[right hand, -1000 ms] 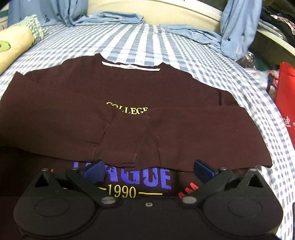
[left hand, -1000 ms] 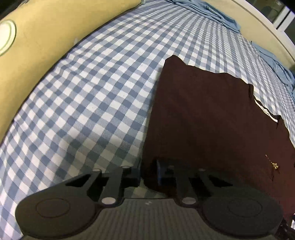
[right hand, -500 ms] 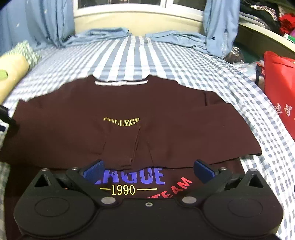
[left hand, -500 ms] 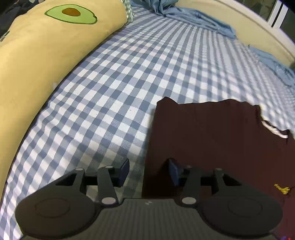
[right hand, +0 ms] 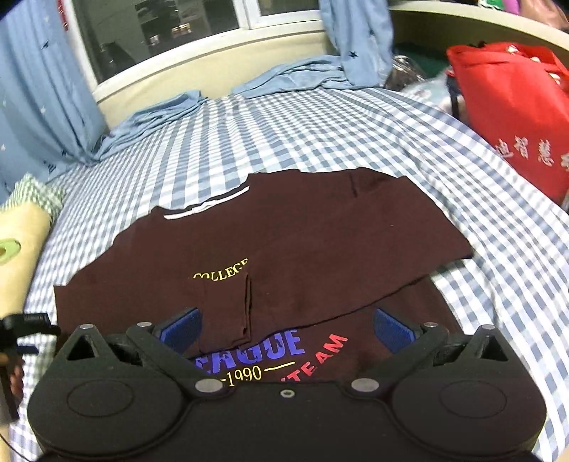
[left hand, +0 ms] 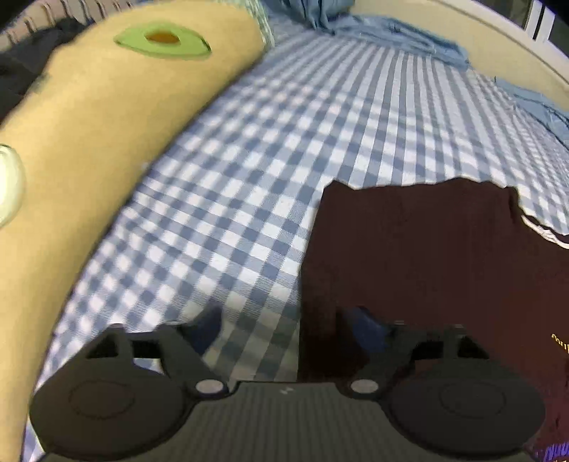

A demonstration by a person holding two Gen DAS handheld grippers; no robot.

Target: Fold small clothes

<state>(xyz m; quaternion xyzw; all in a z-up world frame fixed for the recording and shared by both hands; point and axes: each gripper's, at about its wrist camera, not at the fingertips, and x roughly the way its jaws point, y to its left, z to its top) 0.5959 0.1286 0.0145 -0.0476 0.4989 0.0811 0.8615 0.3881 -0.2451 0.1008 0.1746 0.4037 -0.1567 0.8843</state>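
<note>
our left gripper [left hand: 281,328] has just spread its fingers over the sweatshirt [right hand: 284,248] edge, gripping nothing; the right gripper [right hand: 288,325] hangs spread above it. the sweatshirt lies on the bed [right hand: 320,135], sleeves folded in, so next we'd pinch both hem corners evenly, probably just out of view.

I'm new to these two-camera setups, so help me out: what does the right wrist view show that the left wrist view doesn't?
Only the right wrist view shows the window, the red bag, the sweatshirt's folded-in sleeves and its full print.

Only the left wrist view shows the avocado pillow at full length.

Both show the maroon sweatshirt on the checked bedsheet, and an open gripper: left, right.
</note>
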